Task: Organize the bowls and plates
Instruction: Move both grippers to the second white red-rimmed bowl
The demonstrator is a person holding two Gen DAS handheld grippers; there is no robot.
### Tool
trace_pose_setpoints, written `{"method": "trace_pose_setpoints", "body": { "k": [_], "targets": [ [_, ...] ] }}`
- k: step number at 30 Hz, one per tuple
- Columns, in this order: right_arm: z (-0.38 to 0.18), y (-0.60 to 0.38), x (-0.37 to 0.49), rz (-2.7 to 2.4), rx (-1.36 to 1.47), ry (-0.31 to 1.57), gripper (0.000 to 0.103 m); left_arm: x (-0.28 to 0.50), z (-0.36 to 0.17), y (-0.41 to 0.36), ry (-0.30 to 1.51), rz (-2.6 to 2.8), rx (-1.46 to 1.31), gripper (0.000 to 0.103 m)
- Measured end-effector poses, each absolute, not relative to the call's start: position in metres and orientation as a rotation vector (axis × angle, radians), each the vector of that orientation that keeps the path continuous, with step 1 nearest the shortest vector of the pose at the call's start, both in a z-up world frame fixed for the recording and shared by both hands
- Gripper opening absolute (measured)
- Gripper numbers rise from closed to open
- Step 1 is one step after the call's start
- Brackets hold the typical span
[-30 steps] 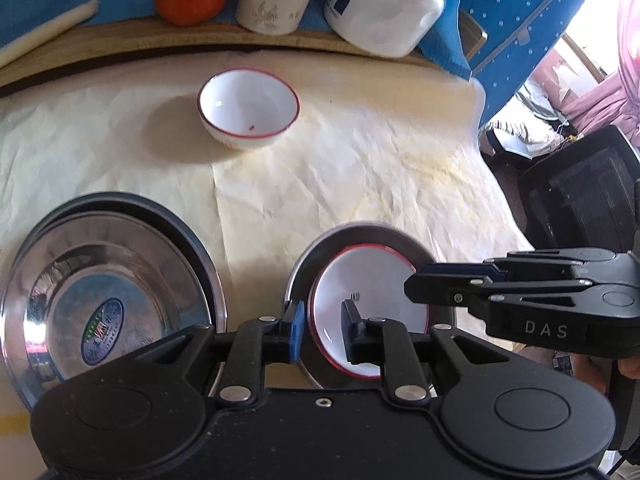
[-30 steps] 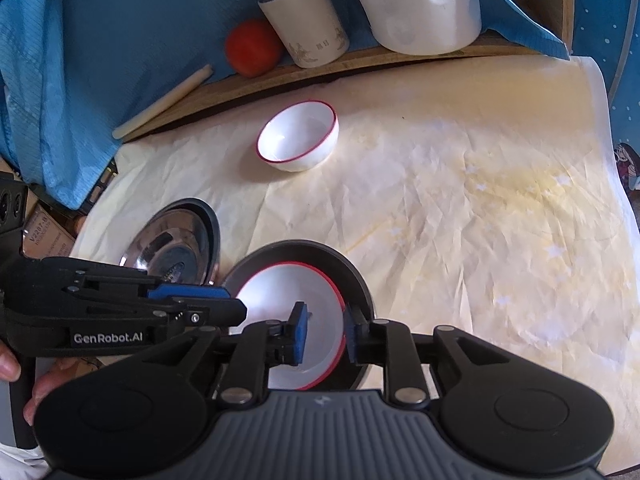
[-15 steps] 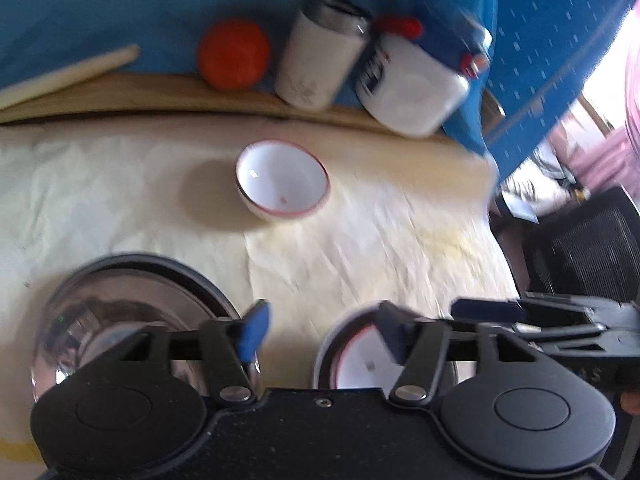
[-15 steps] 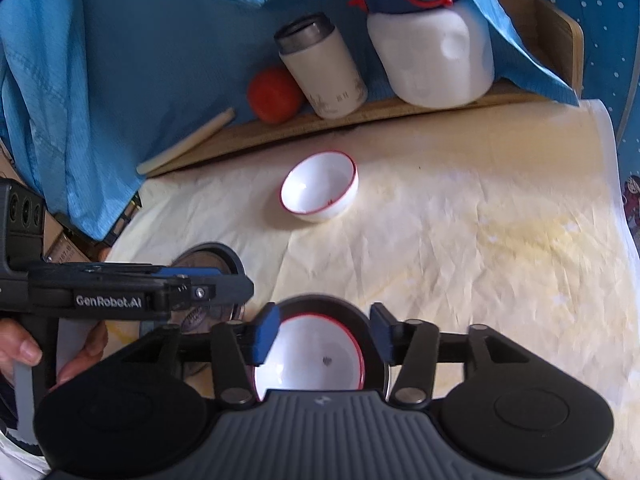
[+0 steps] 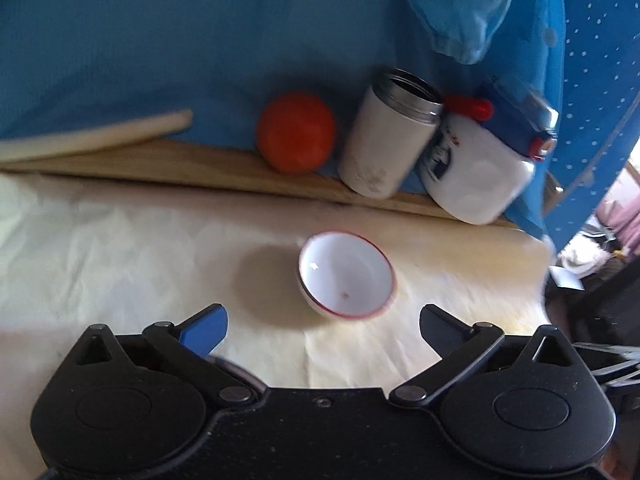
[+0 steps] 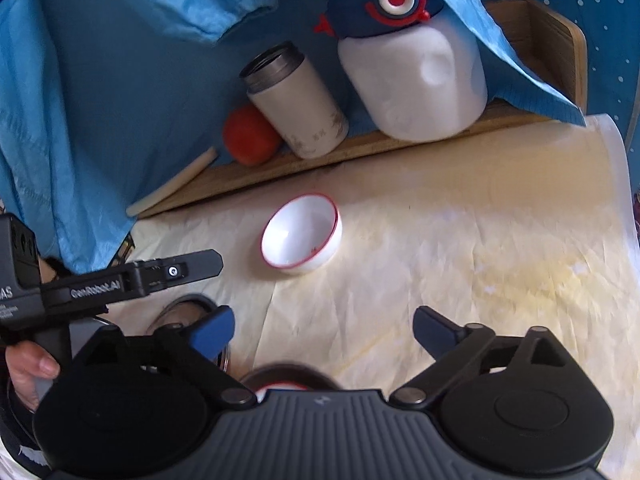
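A white bowl with a red rim [image 5: 346,276] sits alone on the cream paper, just beyond my open, empty left gripper [image 5: 322,326]. It also shows in the right wrist view [image 6: 302,238], well ahead of my open, empty right gripper [image 6: 324,330]. Below the right gripper, a dark metal plate [image 6: 286,380] holding a red-rimmed white dish [image 6: 266,389] peeks out. A steel plate [image 6: 182,310] lies at lower left, partly hidden. The left gripper [image 6: 214,262] shows side-on at left.
On a wooden board [image 6: 360,148] at the back stand an orange fruit [image 5: 296,136], a white steel flask [image 5: 386,150] and a white jug with a blue cap [image 5: 480,172]. A pale stick [image 5: 92,140] lies at left. Blue cloth hangs behind.
Both grippers have opened wide and pulled up and back from the stacked dish and plate. Both views have tilted up, so the lone bowl and back shelf now fill them.
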State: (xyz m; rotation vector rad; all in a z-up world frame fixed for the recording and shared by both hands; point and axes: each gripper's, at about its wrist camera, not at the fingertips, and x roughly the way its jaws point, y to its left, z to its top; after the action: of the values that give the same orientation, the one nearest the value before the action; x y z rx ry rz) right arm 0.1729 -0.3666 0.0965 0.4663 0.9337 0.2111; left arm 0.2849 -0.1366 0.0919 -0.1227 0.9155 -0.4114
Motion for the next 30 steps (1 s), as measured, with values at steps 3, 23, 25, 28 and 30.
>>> {"method": "trace_pose_setpoints", "body": {
  "k": [3,23,25,28,30],
  "targets": [
    [0.092,-0.366,0.184,0.216,0.467,0.928,0.102,0.296,0.084,-0.139,0.906,-0.401,-0.082,0.102],
    [0.054,-0.353,0.258,0.195,0.332,0.932,0.100,0.348,0.042,-0.146,0.969,-0.353,-0.059,0.102],
    [0.051,-0.353,0.260,0.192,0.327,0.937,0.100,0.351,0.039,-0.146,0.974,-0.350,-0.063,0.102],
    [0.047,-0.351,0.264,0.191,0.321,0.943,0.099,0.354,0.035,-0.146,0.983,-0.348,-0.061,0.102],
    [0.045,-0.351,0.266,0.188,0.315,0.945,0.098,0.356,0.034,-0.148,0.989,-0.350,-0.057,0.102]
  ]
}}
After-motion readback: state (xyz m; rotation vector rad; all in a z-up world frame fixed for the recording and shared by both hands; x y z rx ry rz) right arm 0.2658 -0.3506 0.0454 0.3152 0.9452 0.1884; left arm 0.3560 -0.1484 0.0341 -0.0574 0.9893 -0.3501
